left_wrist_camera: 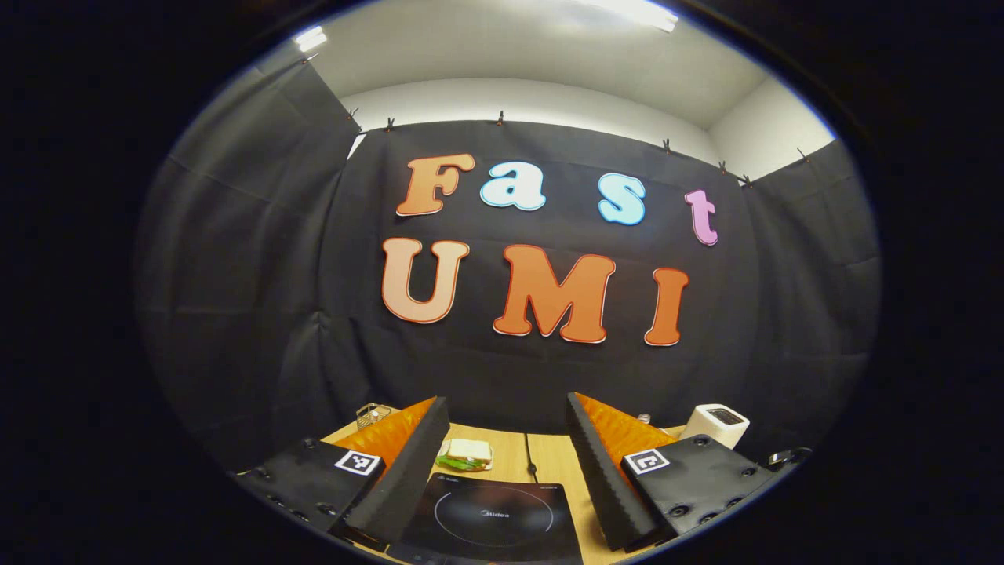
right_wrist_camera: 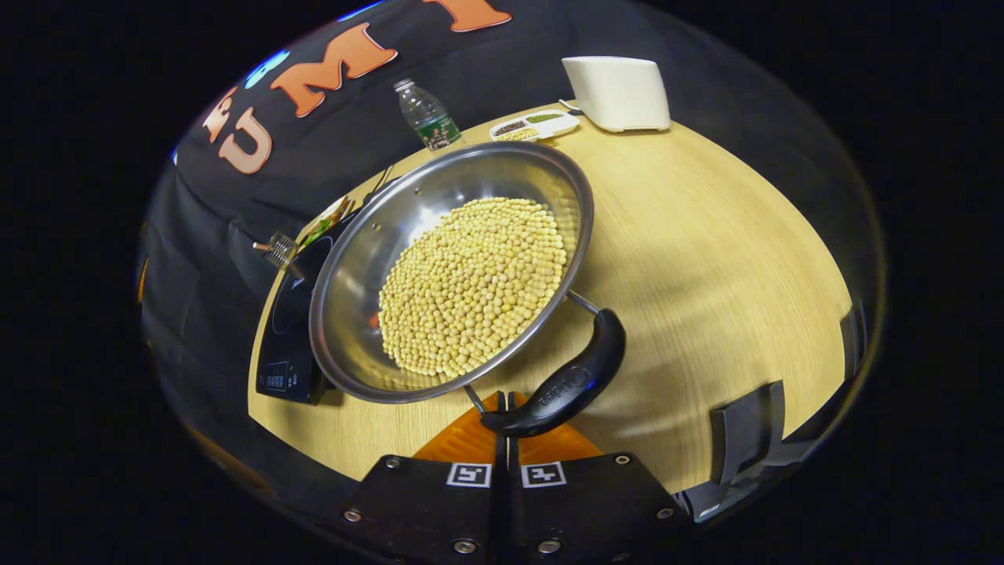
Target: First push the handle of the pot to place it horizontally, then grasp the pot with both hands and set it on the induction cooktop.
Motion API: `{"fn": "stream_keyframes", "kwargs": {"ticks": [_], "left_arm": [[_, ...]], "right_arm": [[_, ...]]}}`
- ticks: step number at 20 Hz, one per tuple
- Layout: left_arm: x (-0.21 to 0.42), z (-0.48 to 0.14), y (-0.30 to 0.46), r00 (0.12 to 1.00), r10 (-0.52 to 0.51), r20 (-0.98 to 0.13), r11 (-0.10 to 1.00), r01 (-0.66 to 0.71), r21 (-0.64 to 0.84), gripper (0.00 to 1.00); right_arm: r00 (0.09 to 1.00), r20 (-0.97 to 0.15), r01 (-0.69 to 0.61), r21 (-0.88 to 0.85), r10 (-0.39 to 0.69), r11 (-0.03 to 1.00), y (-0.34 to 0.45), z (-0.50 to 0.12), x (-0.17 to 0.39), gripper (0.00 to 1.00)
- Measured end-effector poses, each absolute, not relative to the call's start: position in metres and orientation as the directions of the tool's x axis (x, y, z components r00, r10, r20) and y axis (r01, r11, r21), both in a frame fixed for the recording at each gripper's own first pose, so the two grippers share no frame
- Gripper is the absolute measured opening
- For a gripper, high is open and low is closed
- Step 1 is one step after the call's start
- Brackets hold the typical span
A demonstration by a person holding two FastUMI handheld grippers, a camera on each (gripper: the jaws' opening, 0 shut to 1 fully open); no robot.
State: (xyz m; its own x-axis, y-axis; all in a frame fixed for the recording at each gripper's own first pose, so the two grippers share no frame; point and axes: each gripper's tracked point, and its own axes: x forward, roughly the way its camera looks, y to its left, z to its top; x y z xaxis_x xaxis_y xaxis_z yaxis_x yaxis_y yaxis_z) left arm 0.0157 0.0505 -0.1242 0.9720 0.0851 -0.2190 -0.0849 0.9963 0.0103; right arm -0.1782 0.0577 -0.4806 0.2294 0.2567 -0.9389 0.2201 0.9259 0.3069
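A steel pot holding a heap of yellow beans sits on the wooden table. Its black handle points toward me, curving just past my right gripper. That gripper is shut, its tips pressed together right at the handle's near end, not clamped around it. The black induction cooktop lies to the left of the pot, partly under its rim. In the left gripper view, my left gripper hangs open above the cooktop, nothing between its fingers.
A water bottle, a food tray and a white appliance stand along the table's far edge. A sandwich lies behind the cooktop, a wire basket at the back left, the white appliance at right.
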Motion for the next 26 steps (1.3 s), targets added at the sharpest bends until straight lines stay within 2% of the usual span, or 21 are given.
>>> {"fn": "stream_keyframes", "kwargs": {"ticks": [6,13,26], "left_arm": [[0.014,-0.117,0.067,0.971,0.133,-0.197,0.991,-0.125,0.052,0.97],[0.008,-0.081,0.055,0.99,0.109,-0.09,0.987,-0.096,0.131,0.97],[-0.013,-0.077,0.061,0.993,0.105,-0.054,0.98,-0.094,0.174,0.97]], "right_arm": [[0.237,-0.95,0.22,0.255,0.202,0.942,0.029,-0.482,-0.163,0.0],[0.248,-0.96,0.152,0.169,0.128,0.974,0.005,-0.485,-0.145,0.0],[0.291,-0.957,0.223,0.078,0.01,0.972,-0.041,-0.482,-0.108,0.0]]}}
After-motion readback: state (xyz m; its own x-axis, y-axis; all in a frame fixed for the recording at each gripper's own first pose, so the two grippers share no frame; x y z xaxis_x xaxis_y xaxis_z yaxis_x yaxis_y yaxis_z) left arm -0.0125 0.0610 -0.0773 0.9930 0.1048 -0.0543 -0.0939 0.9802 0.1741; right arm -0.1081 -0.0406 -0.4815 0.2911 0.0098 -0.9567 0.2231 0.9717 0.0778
